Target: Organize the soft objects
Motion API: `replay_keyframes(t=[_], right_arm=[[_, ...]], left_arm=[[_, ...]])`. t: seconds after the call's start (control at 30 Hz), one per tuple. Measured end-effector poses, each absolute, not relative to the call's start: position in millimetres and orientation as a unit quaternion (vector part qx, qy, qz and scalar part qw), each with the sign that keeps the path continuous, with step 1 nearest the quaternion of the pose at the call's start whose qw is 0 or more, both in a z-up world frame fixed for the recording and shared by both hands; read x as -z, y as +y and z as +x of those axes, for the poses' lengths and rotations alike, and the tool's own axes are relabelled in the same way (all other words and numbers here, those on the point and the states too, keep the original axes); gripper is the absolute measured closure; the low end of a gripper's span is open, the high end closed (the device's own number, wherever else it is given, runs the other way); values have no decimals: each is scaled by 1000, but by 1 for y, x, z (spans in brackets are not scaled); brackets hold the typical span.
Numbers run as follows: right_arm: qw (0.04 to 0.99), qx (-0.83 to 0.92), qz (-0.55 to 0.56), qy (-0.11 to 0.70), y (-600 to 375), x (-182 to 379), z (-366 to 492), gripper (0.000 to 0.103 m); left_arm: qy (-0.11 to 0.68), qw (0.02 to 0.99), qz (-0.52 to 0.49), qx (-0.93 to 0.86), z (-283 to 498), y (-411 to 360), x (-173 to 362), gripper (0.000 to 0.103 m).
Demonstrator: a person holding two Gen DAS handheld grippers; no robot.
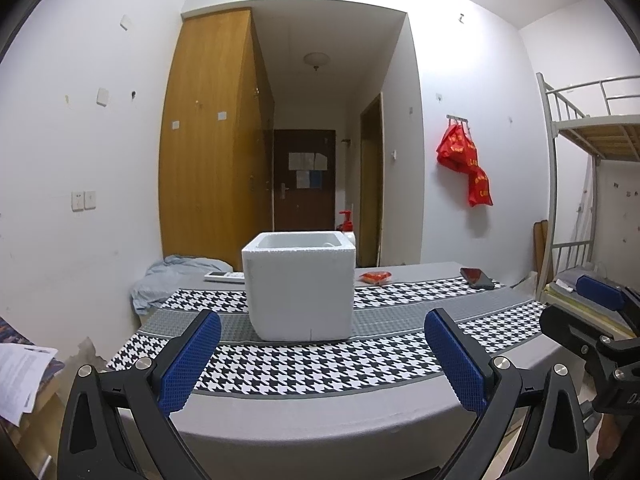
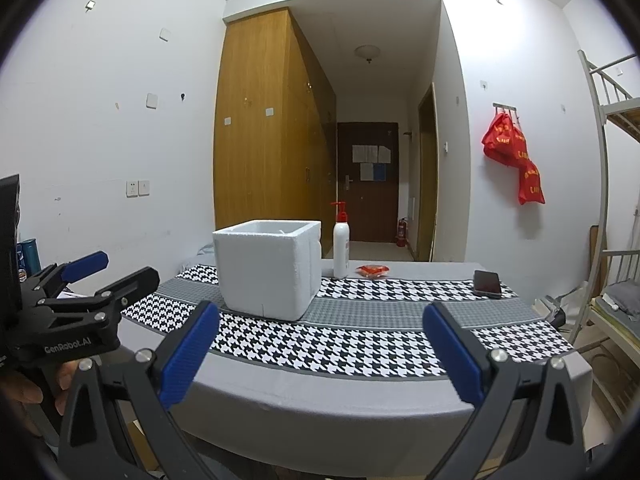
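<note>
A white foam box (image 1: 299, 286) stands open-topped on the table with the houndstooth cloth (image 1: 320, 372); it also shows in the right wrist view (image 2: 266, 268). A small red soft packet (image 1: 375, 277) lies behind the box to the right, also in the right wrist view (image 2: 373, 270). My left gripper (image 1: 322, 354) is open and empty, held before the table's near edge, facing the box. My right gripper (image 2: 320, 350) is open and empty, to the right of the box. Each gripper shows at the edge of the other's view, the right gripper (image 1: 600, 312) and the left gripper (image 2: 80, 276).
A white pump bottle with a red top (image 2: 341, 246) stands behind the box. A dark phone (image 2: 487, 283) lies at the table's far right. A remote (image 1: 224, 277) and blue-grey cloth (image 1: 176, 276) lie at the far left. A bunk bed (image 1: 592, 184) stands to the right.
</note>
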State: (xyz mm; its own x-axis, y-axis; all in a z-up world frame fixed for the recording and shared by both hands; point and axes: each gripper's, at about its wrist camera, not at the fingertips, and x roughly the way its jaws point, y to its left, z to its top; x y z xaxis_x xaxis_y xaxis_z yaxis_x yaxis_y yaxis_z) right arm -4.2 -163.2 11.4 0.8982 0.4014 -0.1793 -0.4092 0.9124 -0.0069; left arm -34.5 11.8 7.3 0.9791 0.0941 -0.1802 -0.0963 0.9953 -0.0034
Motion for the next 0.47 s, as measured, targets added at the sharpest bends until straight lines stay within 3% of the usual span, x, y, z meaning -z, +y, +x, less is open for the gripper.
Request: replay_keyframes(t=[0.47], right_arm=[[974, -207, -23, 90, -162, -12, -4, 0]], left_arm=[[92, 995, -10, -41, -36, 13, -6, 1]])
